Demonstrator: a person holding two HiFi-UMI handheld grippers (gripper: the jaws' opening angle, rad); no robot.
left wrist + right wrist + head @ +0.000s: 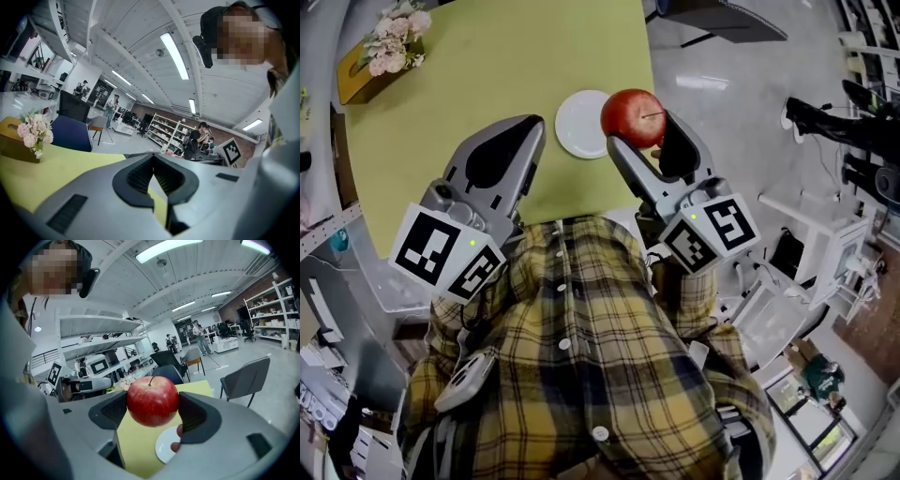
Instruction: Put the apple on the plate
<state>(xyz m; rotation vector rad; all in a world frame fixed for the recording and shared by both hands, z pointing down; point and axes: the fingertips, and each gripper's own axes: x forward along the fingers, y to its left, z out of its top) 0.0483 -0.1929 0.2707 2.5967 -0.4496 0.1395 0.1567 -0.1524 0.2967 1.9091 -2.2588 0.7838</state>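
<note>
A red apple (633, 116) with its stem up is clamped in my right gripper (637, 142), held in the air just right of a small white plate (580, 123) near the table's front edge. In the right gripper view the apple (152, 401) fills the gap between the dark pads, and the plate (165, 446) shows below it on the green table. My left gripper (528, 155) hovers left of the plate, its jaws closed together with nothing between them (153, 180).
A yellow-green table (487, 84) carries a wooden box with pink flowers (382, 49) at its far left corner. The table's right edge drops to a grey floor with chairs (247, 378) and white equipment (825, 253) beyond.
</note>
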